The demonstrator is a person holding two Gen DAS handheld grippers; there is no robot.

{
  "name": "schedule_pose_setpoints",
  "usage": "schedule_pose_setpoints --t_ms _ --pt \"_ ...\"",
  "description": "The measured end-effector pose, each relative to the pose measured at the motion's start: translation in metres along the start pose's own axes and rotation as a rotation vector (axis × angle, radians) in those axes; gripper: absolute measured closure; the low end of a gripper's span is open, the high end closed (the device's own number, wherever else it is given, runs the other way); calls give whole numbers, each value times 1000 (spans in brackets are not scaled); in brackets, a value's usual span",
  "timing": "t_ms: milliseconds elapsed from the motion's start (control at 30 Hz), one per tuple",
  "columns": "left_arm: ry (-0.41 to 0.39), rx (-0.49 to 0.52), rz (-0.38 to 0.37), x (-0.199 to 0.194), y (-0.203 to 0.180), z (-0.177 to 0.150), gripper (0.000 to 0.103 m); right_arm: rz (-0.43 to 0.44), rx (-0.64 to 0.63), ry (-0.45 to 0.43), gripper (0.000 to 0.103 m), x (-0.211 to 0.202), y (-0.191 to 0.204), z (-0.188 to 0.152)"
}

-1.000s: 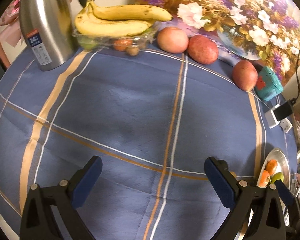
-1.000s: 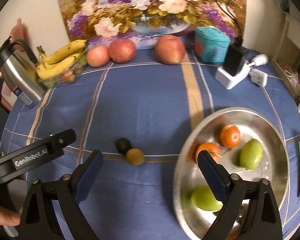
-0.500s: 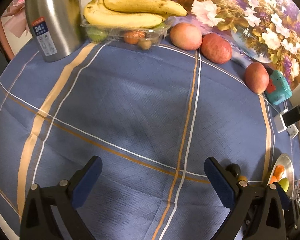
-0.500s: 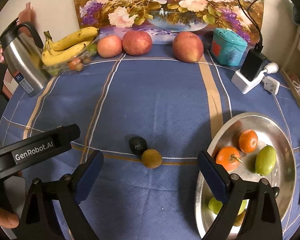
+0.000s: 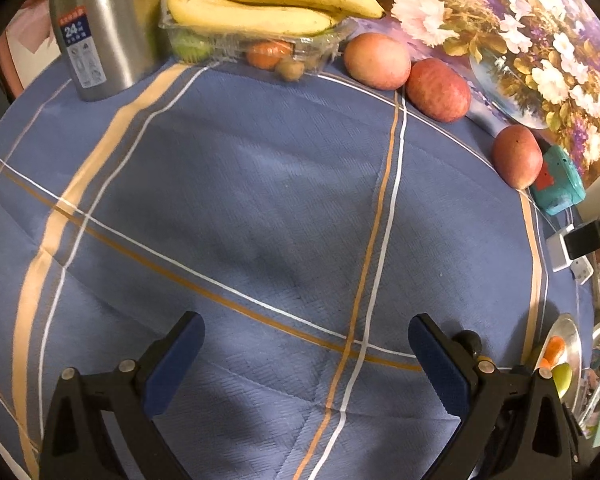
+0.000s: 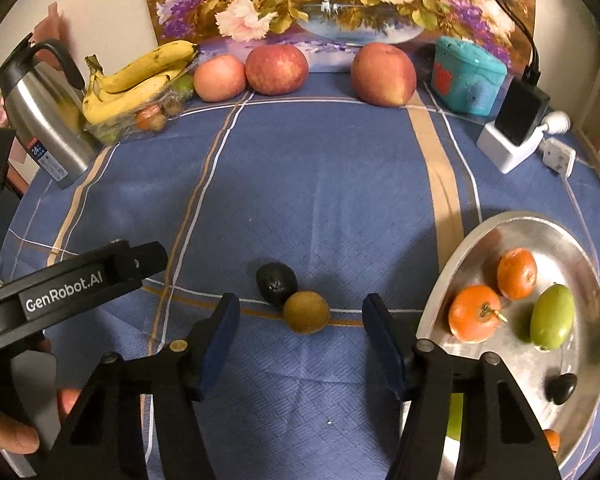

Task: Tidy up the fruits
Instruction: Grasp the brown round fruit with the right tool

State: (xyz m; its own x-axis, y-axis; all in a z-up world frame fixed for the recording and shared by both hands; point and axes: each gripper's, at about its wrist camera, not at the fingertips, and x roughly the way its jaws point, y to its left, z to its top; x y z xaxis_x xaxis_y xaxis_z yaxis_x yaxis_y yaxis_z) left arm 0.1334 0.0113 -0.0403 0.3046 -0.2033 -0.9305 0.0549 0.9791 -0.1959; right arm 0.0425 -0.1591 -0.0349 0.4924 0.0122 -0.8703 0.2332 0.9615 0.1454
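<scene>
Directly ahead of the right hand-held gripper (image 6: pixel 300 334), just beyond its blue pads, lies a small round brown-green fruit (image 6: pixel 306 311) on the blue plaid-clothed table (image 6: pixel 320 184), touching a dark, near-black oval fruit (image 6: pixel 276 283) behind it and to the left. The jaws are closing, about half spread, with nothing gripped: the brown fruit sits ahead of the fingertips, not between the pads. To the gripper's right stands a shallow silver metal dish (image 6: pixel 472 236) holding two orange tangerines (image 6: pixel 475 312), a green oval fruit (image 6: pixel 551 317) and a small dark fruit (image 6: pixel 561 388); more pieces at its near rim are partly hidden and hard to identify. The left hand-held gripper (image 5: pixel 306 368) hangs wide open and empty over bare cloth.

Step in hand, as judged: picking the brown fruit for the dish. To do it well, the closing should pause until the pads straddle the fruit at its widest part; the approach should come from the near side so the left pad does not nudge the dark fruit away. A gentle squeeze suits a round, rolling object, followed by a lift clear of the dish rim.
</scene>
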Motion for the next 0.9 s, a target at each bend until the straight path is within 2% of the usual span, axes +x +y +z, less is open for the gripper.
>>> schedule_pose_setpoints --t_ms 33,200,567,900 --pt "6 -2 -8 1 -1 0 0 -2 0 3 47 1 0 0" --pt "24 -5 -34 5 -4 -1 0 4 13 16 51 6 -4 -2" --pt "56 25 -46 10 -12 -2 0 4 -9 30 75 13 -1 -3" --pt "73 31 -55 13 -20 -4 0 5 -23 31 75 10 -1 -3"
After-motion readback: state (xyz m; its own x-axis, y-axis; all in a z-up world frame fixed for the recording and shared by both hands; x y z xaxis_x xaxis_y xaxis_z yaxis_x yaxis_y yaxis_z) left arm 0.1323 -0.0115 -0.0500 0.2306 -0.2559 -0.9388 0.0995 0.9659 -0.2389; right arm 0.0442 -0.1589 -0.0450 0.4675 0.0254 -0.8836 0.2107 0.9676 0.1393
